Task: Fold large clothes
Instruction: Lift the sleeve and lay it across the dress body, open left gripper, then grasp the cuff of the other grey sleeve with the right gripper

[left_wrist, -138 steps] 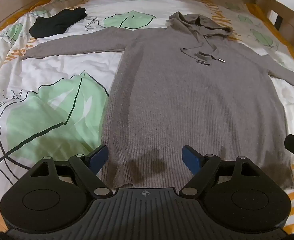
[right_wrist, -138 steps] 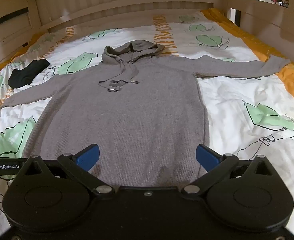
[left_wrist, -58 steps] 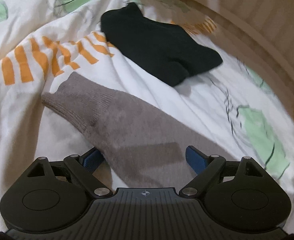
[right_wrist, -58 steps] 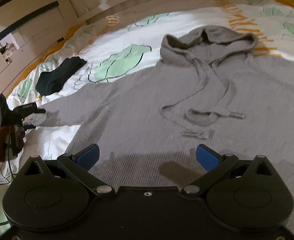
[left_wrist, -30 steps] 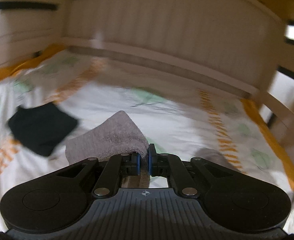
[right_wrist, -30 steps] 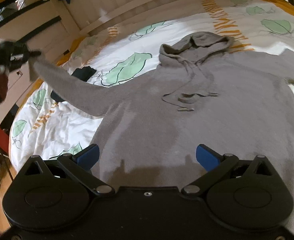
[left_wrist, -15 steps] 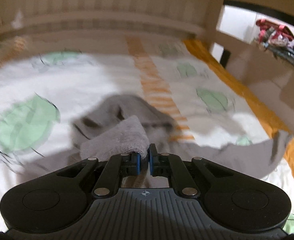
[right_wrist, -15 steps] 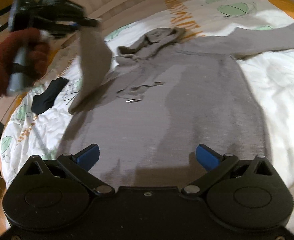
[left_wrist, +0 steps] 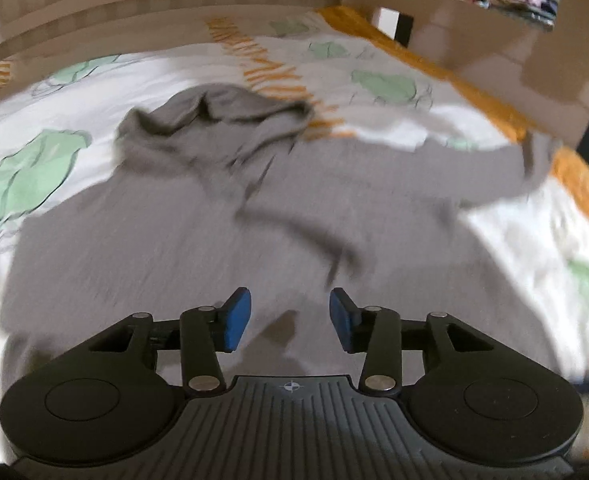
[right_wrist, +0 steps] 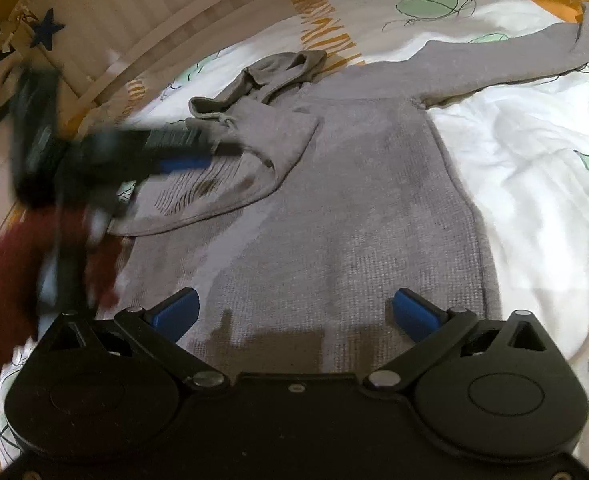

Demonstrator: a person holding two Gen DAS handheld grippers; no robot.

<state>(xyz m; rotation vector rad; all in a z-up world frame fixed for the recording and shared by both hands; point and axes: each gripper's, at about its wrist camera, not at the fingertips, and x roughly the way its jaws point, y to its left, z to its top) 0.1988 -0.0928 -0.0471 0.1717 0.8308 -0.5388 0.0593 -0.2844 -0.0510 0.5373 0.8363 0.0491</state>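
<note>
One grey hooded sweater (right_wrist: 334, 208) lies front-up on the bed (right_wrist: 534, 184), spread over a white duvet with green leaf and orange stripe print. Its hood (right_wrist: 278, 68) points toward the wooden headboard (right_wrist: 142, 12). One sleeve (right_wrist: 230, 168) is folded across the chest, its cuff end lying near the hood; the other sleeve (right_wrist: 506, 64) lies stretched out sideways toward the orange edge of the bed.

Left claw (left_wrist: 290, 320): jaws opening, blue pads apart, nothing between them; it hangs above the sweater's body. In the right wrist view it appears motion-blurred over the folded sleeve, held by a hand in a dark red sleeve (right_wrist: 10, 272).

Right claw (right_wrist: 294, 314): spread wide, empty, above the lower part of the sweater near the hem.
</note>
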